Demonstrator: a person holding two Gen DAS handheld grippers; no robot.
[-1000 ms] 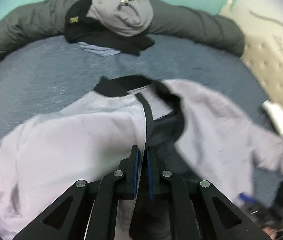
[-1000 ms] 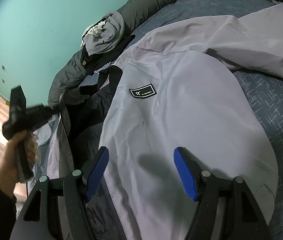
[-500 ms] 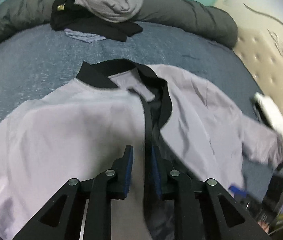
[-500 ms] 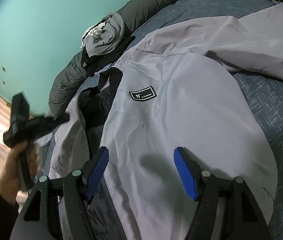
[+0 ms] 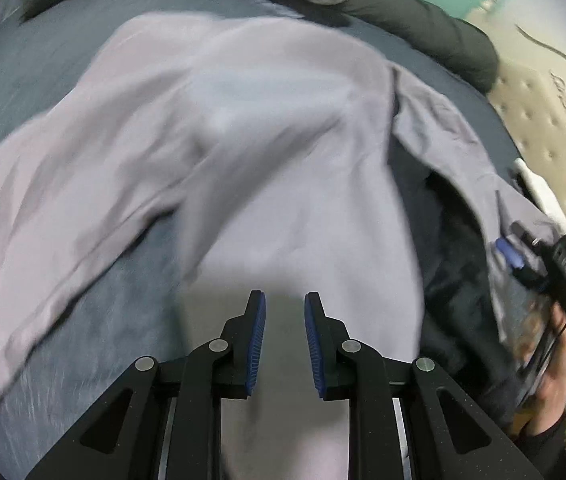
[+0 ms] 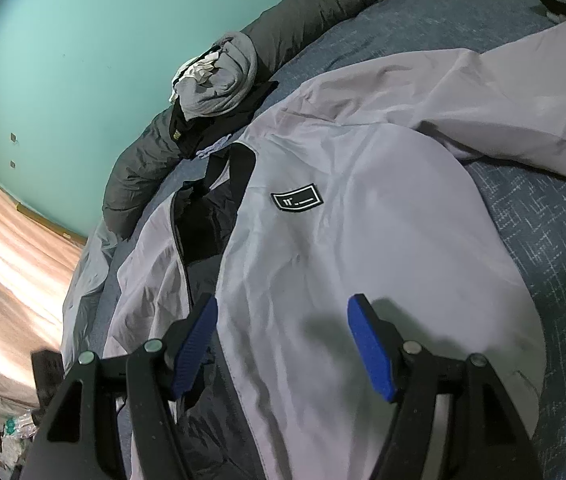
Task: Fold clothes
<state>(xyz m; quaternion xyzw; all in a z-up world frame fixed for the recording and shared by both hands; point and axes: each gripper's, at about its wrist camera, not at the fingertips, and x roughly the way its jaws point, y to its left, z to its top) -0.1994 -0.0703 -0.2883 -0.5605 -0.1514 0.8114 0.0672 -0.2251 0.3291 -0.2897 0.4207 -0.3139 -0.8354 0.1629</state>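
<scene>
A pale lilac jacket [image 6: 363, 248] with a black collar and dark lining [image 6: 203, 224] lies spread on the bed, a black label patch [image 6: 298, 197] on its chest. My right gripper [image 6: 283, 304] hovers wide open just above the front panel, holding nothing. In the left wrist view the jacket [image 5: 283, 140] is blurred by motion, one sleeve trailing to the left. My left gripper [image 5: 285, 300] is open a narrow way above the cloth, with nothing pinched. The right gripper [image 5: 523, 256] and the hand [image 5: 555, 376] holding it show at the right edge.
A heap of grey and black clothes [image 6: 219, 80] rests against a dark rolled duvet [image 6: 323, 12] at the far side of the blue bedspread [image 6: 543, 220]. A beige tufted headboard [image 5: 543, 120] stands to the right. Wooden floor [image 6: 3, 248] lies beyond the bed's left edge.
My left gripper was shut on the jacket's front edge; it has let go, opened, and swung down over the left panel. The right gripper has stayed put.
</scene>
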